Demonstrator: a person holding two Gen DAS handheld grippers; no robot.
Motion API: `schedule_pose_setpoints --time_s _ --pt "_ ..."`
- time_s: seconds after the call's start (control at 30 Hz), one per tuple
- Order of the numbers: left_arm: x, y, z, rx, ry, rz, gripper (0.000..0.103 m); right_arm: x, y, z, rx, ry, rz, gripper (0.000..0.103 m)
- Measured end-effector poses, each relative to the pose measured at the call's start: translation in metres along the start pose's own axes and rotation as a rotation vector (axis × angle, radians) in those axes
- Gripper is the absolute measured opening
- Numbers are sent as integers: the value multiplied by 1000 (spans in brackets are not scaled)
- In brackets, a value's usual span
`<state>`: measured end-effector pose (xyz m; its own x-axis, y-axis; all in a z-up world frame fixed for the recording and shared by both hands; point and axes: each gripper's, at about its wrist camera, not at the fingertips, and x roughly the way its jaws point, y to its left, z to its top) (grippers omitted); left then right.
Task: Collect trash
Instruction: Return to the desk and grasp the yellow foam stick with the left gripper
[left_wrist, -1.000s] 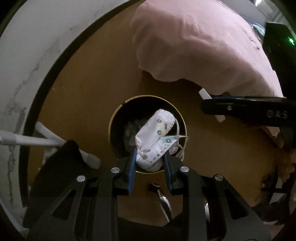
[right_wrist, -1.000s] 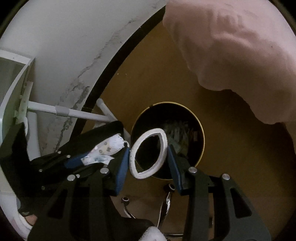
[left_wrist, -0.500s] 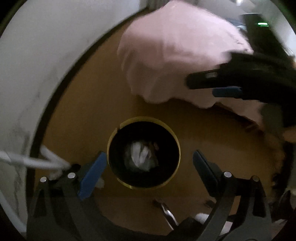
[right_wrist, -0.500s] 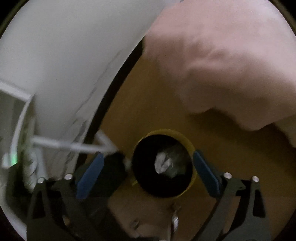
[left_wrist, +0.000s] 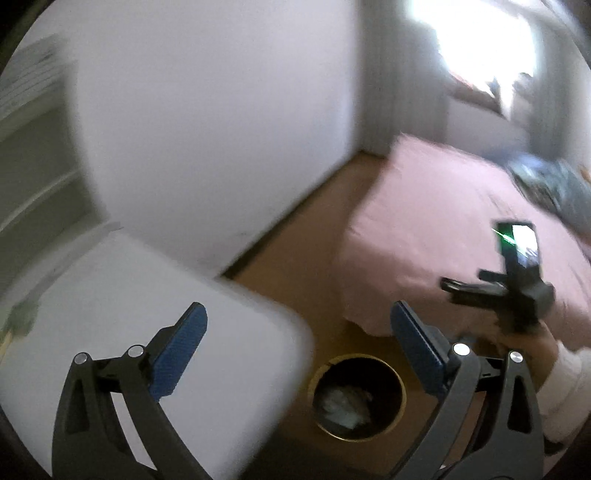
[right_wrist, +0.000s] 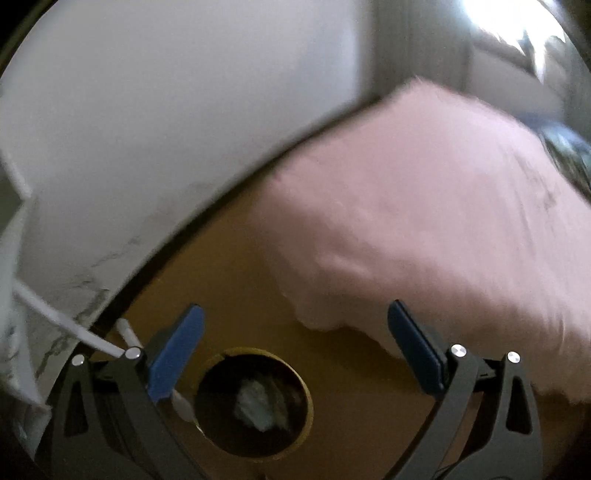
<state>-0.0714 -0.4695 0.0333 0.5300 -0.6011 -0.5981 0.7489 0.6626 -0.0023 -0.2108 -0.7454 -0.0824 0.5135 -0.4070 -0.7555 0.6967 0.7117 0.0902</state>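
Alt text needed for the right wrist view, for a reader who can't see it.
The right tongs stand wide open and empty above a round gold-rimmed bin with pale crumpled trash inside, on a wooden floor. A pink bed cover fills the right side; a white wall runs along the left. The picture is blurred.

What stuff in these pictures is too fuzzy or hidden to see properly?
- Pale crumpled trash inside the bin: right wrist view, dark and blurred, so what it is stays unclear.
- Grey-blue heap on the pink bed: left wrist view, smeared, cut by the edge.
- Window: left wrist view, glare hides it.
- White shelves: left wrist view, blurred.
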Motion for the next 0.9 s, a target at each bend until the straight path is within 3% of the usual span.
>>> schedule_pose_setpoints --time_s 0.13,0.27,0.47,0.7,0.9 --pt "-33 76 -10 -136 -10 110 96 -24 67 24 -135 -71 92 96" --pt "-67 160 -31 -226 8 273 96 -54 155 38 -241 -130 372 96" --pt "-116 278 -68 -361 100 460 96 -75 288 41 -500 -186 475 96" --pt "-149 340 -83 -416 129 566 96 -80 402 42 -664 -159 617 96" --pt "-142 368 -89 -413 164 574 96 -90 489 32 -831 -121 719 96"
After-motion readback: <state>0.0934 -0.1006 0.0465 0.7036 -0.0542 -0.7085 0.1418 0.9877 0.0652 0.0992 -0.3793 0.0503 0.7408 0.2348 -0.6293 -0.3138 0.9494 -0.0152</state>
